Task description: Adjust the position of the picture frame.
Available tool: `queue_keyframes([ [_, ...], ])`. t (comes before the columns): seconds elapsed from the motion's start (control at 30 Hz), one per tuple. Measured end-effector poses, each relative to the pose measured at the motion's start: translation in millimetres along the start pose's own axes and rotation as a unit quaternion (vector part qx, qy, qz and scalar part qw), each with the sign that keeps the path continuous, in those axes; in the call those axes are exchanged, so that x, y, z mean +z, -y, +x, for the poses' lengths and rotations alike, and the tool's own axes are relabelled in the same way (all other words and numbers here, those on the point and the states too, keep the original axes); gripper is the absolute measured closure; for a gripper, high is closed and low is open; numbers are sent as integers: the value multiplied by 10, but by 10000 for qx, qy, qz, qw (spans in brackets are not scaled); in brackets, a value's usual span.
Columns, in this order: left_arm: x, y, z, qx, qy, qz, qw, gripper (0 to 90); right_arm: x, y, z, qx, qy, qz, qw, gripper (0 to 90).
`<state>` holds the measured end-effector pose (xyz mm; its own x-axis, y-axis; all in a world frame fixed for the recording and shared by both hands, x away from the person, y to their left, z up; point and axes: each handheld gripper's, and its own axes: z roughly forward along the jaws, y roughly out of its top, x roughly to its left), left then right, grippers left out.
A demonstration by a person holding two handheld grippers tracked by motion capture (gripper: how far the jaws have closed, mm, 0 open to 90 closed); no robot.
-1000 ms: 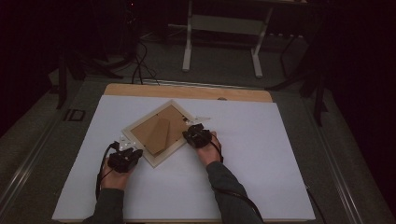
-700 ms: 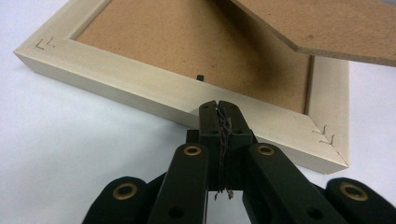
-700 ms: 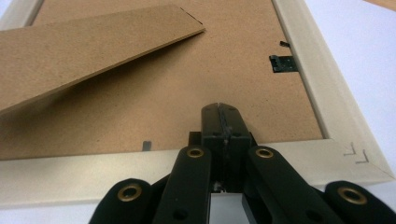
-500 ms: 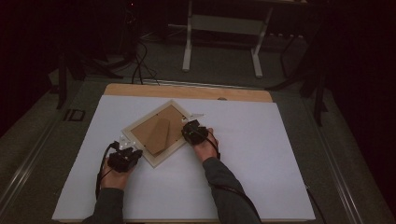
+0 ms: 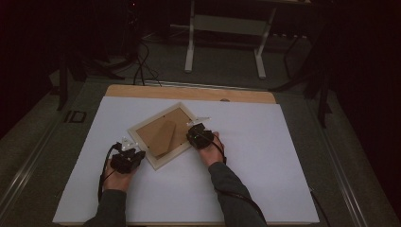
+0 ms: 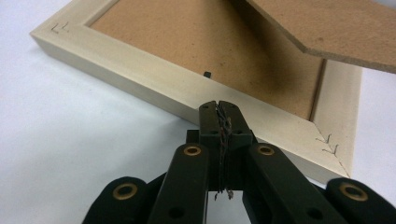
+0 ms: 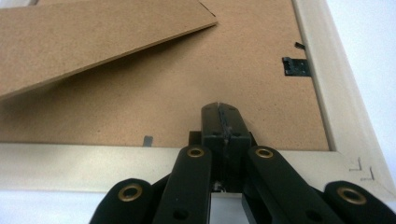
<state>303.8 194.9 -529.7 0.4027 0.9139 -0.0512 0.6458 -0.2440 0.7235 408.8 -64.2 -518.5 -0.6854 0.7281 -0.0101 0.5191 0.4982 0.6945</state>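
Pale wood and brown fibreboard are making up the picture frame, which is lying face-down on the white table, turned diamond-wise, its easel stand lifting off the backing board.

The likeliest slip, in my judgement: the frame is sitting loose on a smooth surface, so a push from one side could be spinning or sliding it, and a tip could be skidding past the small metal tab at about 1 o'clock.

The left gripper, nearest at 7 o'clock of the frame, is keeping its jaws pressed together, empty, at the frame's outer edge. The right gripper, at 3 o'clock, is likewise closed tight, hovering over or resting on the backing board; contact is unclear.
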Motion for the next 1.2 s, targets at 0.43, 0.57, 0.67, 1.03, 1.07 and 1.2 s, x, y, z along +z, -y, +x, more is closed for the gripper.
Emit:
queue_keyframes([
  [0.43, 30, -4, -49, 62, 62, 43, 10000, 893, -141, 139, 0, -69, -25, 32, 10000, 900],
  [0.57, 40, -6, -54, 46, 120, 41, 9999, 894, -184, 180, 10, -88, -14, 42, 10000, 900],
  [0.67, 56, -11, -68, 57, 151, 48, 9999, 894, -227, 224, 18, -90, -14, 44, 9999, 900],
  [1.03, 117, -21, -137, 171, 203, 135, 9996, 894, -433, 443, 81, -58, -77, 18, 10000, 900],
  [1.07, 126, -19, -143, 185, 207, 160, 9995, 894, -455, 473, 82, -45, -108, -11, 9999, 900],
  [1.2, 137, -24, -167, 238, 206, 163, 9994, 894, -518, 518, 89, -156, -141, 56, 9998, 900],
])
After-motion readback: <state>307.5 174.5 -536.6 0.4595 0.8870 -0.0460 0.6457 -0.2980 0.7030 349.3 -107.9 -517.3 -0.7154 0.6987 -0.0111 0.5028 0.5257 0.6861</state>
